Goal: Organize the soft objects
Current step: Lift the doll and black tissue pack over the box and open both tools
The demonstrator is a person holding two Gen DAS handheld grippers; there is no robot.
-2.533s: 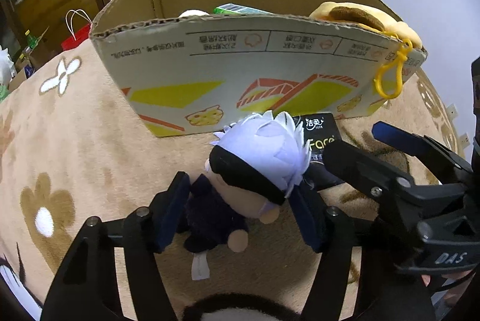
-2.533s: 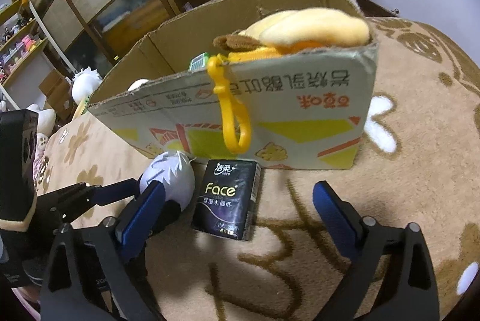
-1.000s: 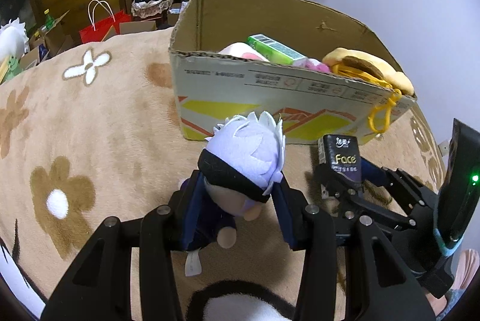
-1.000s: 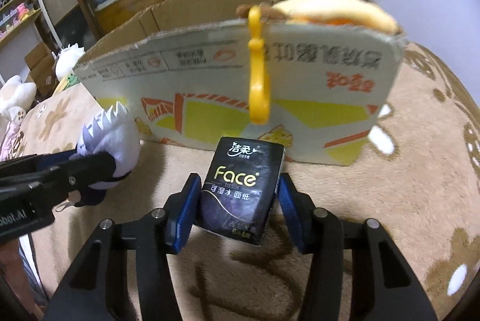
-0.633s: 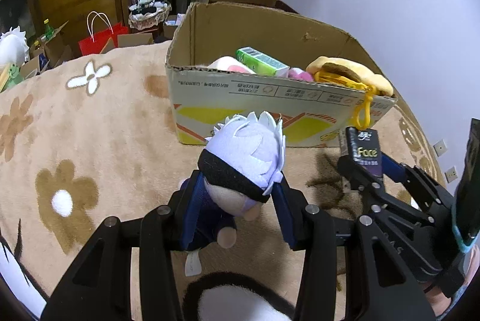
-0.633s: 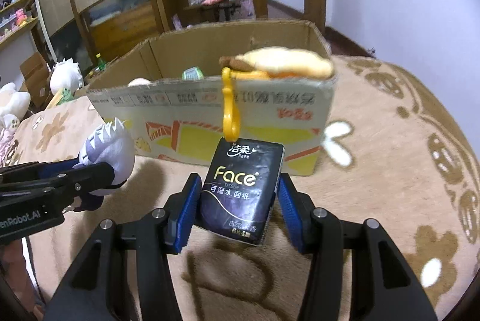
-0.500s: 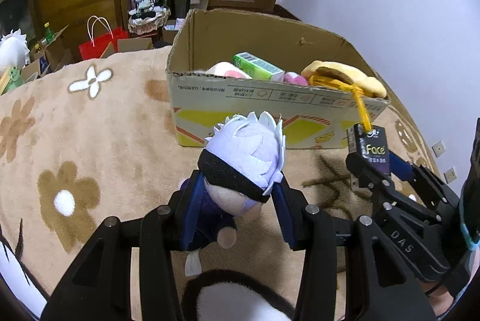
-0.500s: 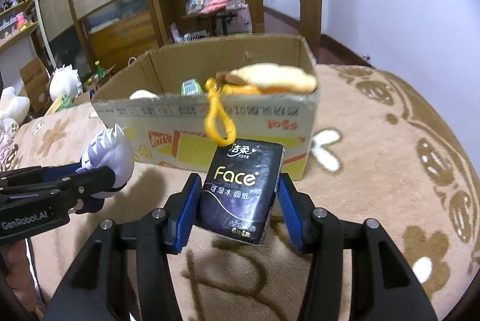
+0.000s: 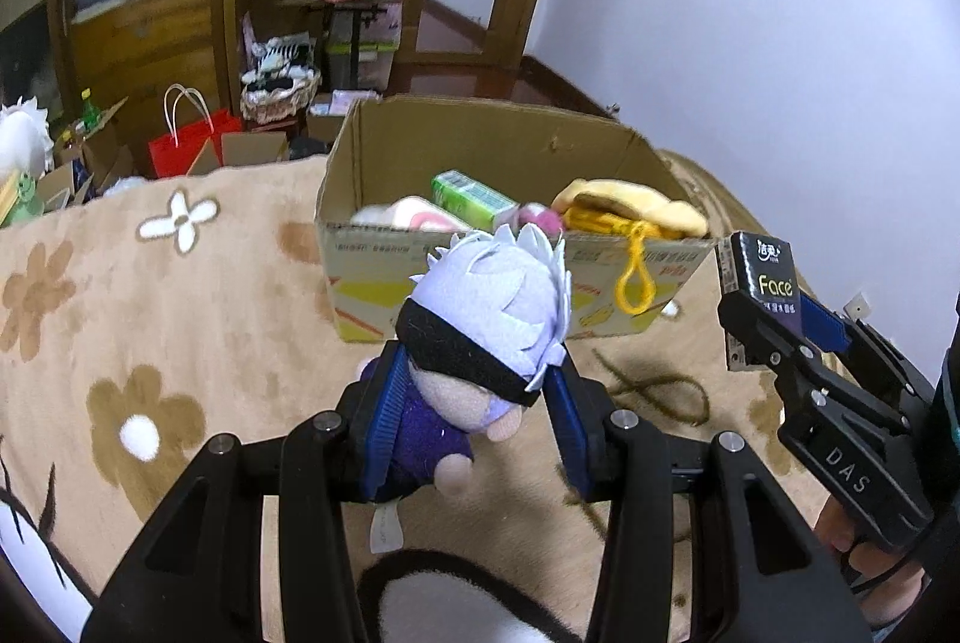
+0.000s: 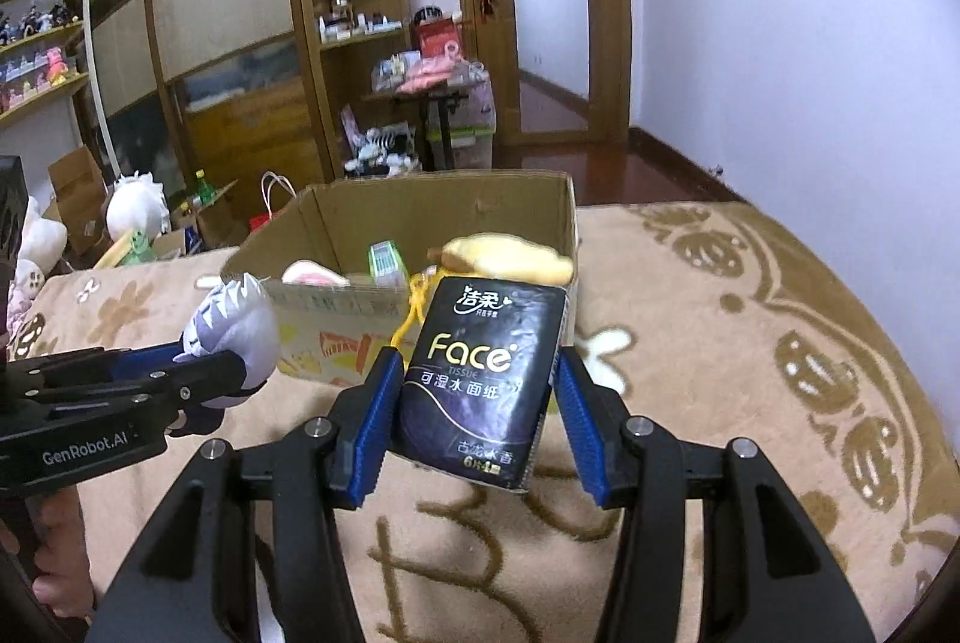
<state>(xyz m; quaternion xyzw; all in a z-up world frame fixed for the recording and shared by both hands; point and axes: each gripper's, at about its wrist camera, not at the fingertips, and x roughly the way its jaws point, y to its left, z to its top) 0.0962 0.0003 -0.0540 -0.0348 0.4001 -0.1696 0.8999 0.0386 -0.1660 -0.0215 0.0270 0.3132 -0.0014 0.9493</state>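
**Both grippers loaded, held above the blanket short of the box**

A tan flowered blanket [image 9: 150, 295] spreads under an open cardboard box [image 9: 480, 144] holding a yellow plush [image 9: 630, 211], a green carton [image 9: 474, 196] and what may be a pink toy. In front of the box, the left gripper [image 9: 474, 418] clamps a white-haired plush doll [image 9: 480, 337]. The right gripper [image 10: 474, 403] grips a black tissue pack [image 10: 486, 373] by its sides.

Both grippers tilt downward. The left gripper [image 9: 474, 421] clamps something; the right gripper [image 10: 477, 409] seemingly does too.
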